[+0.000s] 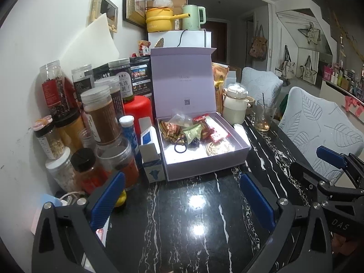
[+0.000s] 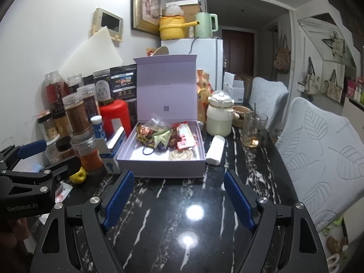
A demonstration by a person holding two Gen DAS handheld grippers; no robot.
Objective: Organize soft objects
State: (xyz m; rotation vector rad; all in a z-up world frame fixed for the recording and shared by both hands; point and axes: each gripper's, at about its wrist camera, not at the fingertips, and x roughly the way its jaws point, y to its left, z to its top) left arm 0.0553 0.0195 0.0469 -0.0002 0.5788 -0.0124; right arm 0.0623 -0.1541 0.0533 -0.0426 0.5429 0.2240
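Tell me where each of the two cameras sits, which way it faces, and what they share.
Left wrist: on the left tool, low over the black marble table, facing the open lilac box; its own blue fingers show, spread open, with the right tool at right.
Right wrist: on the right tool, facing the same box; its own spread fingers show, left tool at left.
Shared: box, jars, table, leaf-patterned chairs.
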